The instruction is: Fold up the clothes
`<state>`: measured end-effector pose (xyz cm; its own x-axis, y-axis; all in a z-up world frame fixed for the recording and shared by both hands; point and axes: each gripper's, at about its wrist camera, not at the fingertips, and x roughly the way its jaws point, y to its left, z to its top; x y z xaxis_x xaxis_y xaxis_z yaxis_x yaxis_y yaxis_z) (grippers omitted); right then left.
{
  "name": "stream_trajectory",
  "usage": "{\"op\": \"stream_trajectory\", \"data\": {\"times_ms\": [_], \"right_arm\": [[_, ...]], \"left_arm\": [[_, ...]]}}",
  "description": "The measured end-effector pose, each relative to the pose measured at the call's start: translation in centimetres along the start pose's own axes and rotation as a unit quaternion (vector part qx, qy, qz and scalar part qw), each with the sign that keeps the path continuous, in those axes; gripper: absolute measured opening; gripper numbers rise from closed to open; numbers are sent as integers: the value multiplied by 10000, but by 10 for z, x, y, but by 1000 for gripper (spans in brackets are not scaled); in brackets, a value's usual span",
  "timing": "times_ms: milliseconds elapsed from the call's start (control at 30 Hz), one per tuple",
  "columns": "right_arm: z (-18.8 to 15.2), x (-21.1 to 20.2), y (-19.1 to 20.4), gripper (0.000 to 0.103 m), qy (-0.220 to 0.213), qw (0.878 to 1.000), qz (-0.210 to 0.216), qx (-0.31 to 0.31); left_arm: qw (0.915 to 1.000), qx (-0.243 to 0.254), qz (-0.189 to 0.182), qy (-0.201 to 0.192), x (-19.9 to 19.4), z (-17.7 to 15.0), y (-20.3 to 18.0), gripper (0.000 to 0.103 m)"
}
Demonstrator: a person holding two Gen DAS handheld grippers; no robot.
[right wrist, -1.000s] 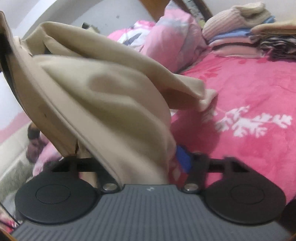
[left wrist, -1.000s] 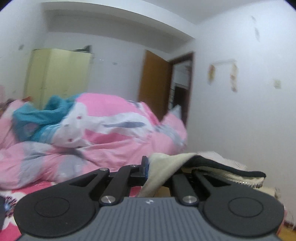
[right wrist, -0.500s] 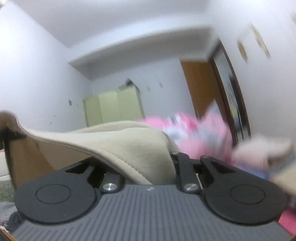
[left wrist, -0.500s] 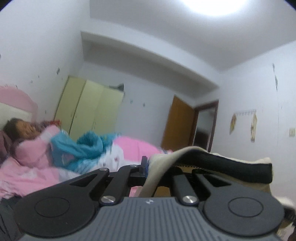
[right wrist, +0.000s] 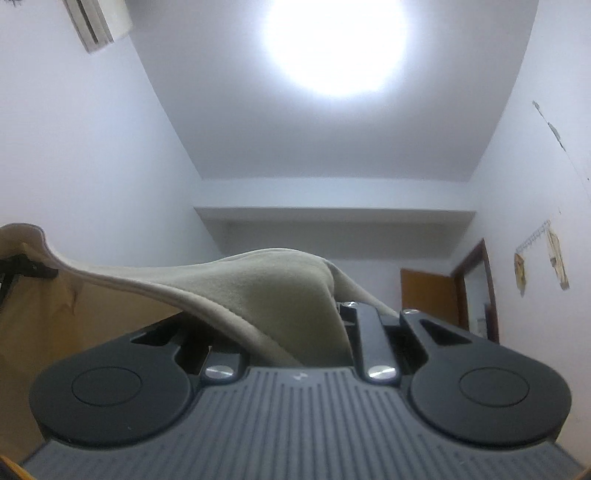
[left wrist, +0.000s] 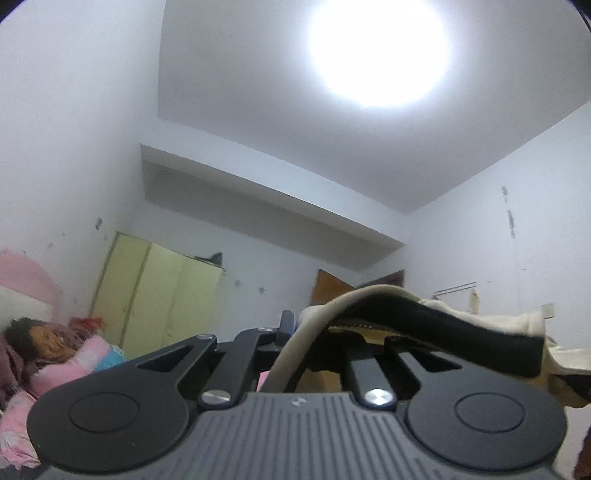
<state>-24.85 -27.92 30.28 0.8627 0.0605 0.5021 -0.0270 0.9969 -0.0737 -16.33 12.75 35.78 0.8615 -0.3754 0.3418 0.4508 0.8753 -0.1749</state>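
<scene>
A cream garment (left wrist: 373,295) with a black band (left wrist: 465,339) drapes over my left gripper (left wrist: 306,332), which is shut on its edge. In the right wrist view the same beige garment (right wrist: 280,291) arches over my right gripper (right wrist: 317,325) and runs down between its narrow jaws, which are shut on it; the fingertips are hidden under the cloth. The fabric stretches away to the left edge, where a black part (right wrist: 29,267) holds it. Both grippers point upward toward the ceiling.
A yellow-green wardrobe (left wrist: 159,299) stands against the far wall. A person (left wrist: 37,343) lies at the left among pink bedding (left wrist: 85,362). A brown door (right wrist: 424,295) stands open at the right. An air conditioner (right wrist: 99,22) hangs high up.
Both grippers have risen and tilted up, carrying the garment; the views swung from the bed to the ceiling. The right jaws have narrowed on the cloth.
</scene>
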Motion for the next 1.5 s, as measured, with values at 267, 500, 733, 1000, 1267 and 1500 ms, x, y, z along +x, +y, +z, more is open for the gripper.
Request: {"op": "stream_trajectory", "data": {"times_ms": [267, 500, 733, 1000, 1267, 1500], "right_arm": [[-40, -8, -7, 16, 307, 9988, 228, 314], [-175, 96, -27, 17, 1803, 9791, 211, 913], [-364, 248, -55, 16, 3488, 9313, 130, 1044], [-581, 274, -17, 47, 5242, 8478, 53, 803], [-576, 274, -26, 85, 5633, 8237, -95, 637], [-495, 228, -49, 90, 5545, 8232, -65, 1219]], "left_arm": [[9986, 281, 189, 396, -6, -31, -4, 8], [9756, -249, 860, 2006, 116, -145, 60, 8], [9119, -504, 1903, 3601, 254, -314, 145, 8], [8191, -532, 2302, 5227, 321, -524, 217, 23], [8413, -134, 2011, 5016, 299, -509, 197, 66], [8529, -221, 1976, 4827, 282, -439, 192, 77]]}}
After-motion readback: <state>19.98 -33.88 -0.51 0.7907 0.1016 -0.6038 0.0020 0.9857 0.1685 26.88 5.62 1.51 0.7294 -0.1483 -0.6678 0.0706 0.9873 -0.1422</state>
